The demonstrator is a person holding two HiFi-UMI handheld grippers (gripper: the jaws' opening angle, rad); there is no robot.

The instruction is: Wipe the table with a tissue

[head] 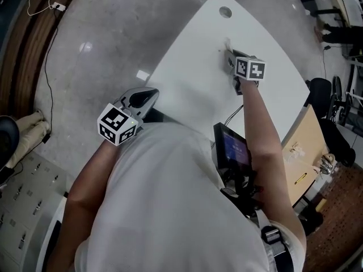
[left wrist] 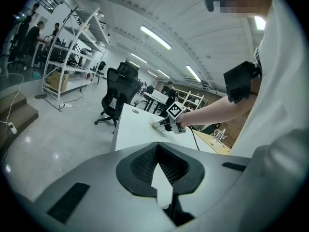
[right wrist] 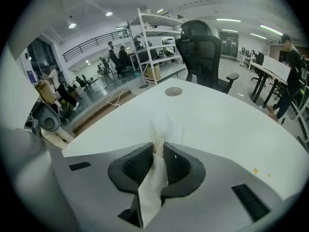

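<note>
The white table point(head: 193, 84) runs out ahead of me in the head view. My right gripper point(head: 229, 55) reaches out over its middle, shut on a white tissue point(head: 226, 49) whose free end lies on the tabletop. In the right gripper view the tissue point(right wrist: 153, 175) is pinched between the dark pads of the right gripper point(right wrist: 157, 151), and its tip spreads on the table point(right wrist: 217, 120). My left gripper point(head: 152, 92) hangs shut off the table's near left edge, holding nothing. The left gripper view looks past the left gripper point(left wrist: 159, 170) at the right gripper point(left wrist: 161, 124) on the table point(left wrist: 133, 129).
A round cable grommet point(head: 226, 11) sits near the table's far end. A black office chair point(right wrist: 203, 52) stands beyond it, with a white shelf rack point(right wrist: 154, 37) behind. A wooden desk point(head: 303, 152) with clutter lies to the right. Grey floor point(head: 102, 67) lies to the left.
</note>
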